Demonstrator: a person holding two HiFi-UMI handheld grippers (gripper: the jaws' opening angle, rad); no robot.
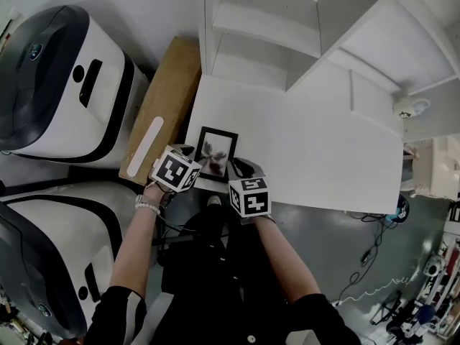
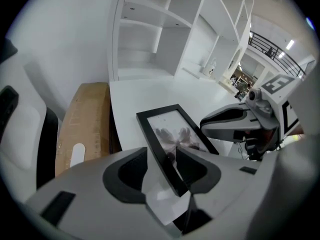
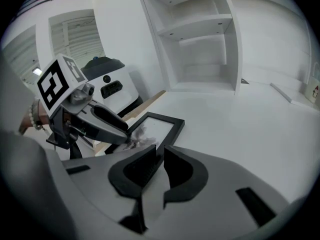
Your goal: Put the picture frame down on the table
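Observation:
A black picture frame (image 1: 217,153) with a dark flower-like print lies close to the front edge of the white table (image 1: 323,149). My left gripper (image 1: 192,162) is at its near left corner. In the left gripper view the frame (image 2: 175,131) passes between the jaws of the left gripper (image 2: 162,156), which stand apart with a strip of table showing beside the left one. My right gripper (image 1: 241,168) is at the near right edge. In the right gripper view the right gripper (image 3: 160,151) is shut on the rim of the frame (image 3: 157,126).
A white shelf unit (image 1: 287,27) stands at the table's back. A long cardboard box (image 1: 162,106) leans along the table's left side. Two white and black machines (image 1: 57,85) (image 1: 43,243) sit further left. Cables (image 1: 366,257) lie on the grey floor at right.

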